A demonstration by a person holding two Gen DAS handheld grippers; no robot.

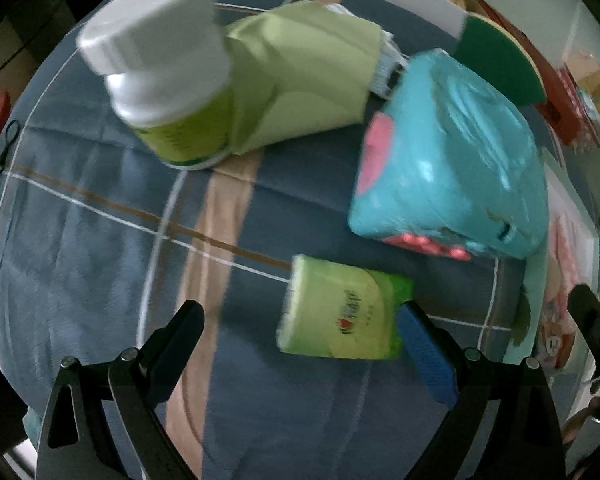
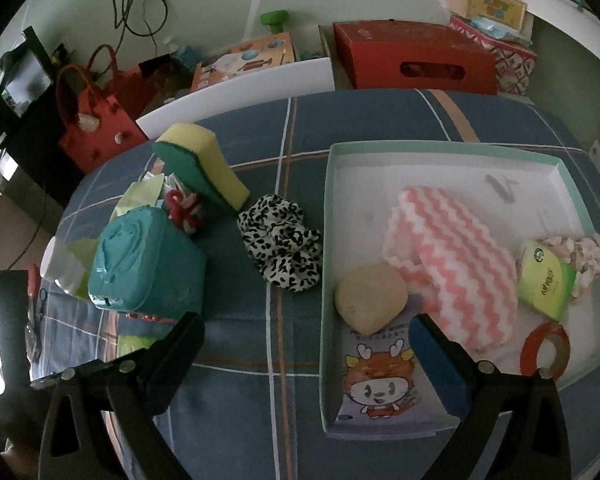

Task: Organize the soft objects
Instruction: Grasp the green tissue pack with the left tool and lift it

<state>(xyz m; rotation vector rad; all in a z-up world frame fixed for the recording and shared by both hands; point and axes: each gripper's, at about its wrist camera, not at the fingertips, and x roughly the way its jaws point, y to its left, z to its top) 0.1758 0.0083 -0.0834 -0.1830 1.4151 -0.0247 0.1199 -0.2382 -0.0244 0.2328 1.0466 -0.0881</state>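
Observation:
My left gripper (image 1: 300, 332) is open over the blue plaid bed cover. A small green tissue pack (image 1: 342, 310) lies between its fingers, close to the blue-padded right finger (image 1: 424, 344). A teal wipes pack (image 1: 452, 156) lies beyond it, also in the right wrist view (image 2: 146, 262). My right gripper (image 2: 306, 344) is open and empty at the near left edge of the pale green tray (image 2: 444, 148). The tray holds a pink zigzag cloth (image 2: 456, 256), a beige sponge (image 2: 370, 298), another green tissue pack (image 2: 546, 280), a pink scrunchie (image 2: 584, 250), a tape roll (image 2: 544, 350) and a cartoon pack (image 2: 376, 392).
A leopard scrunchie (image 2: 284, 240), a yellow-green sponge (image 2: 202, 162) and a red-white rope toy (image 2: 184, 206) lie on the cover left of the tray. A white-capped green bottle (image 1: 168, 76) and light green cloth (image 1: 308, 76) lie further left. Red boxes (image 2: 416, 58) and bags stand behind the bed.

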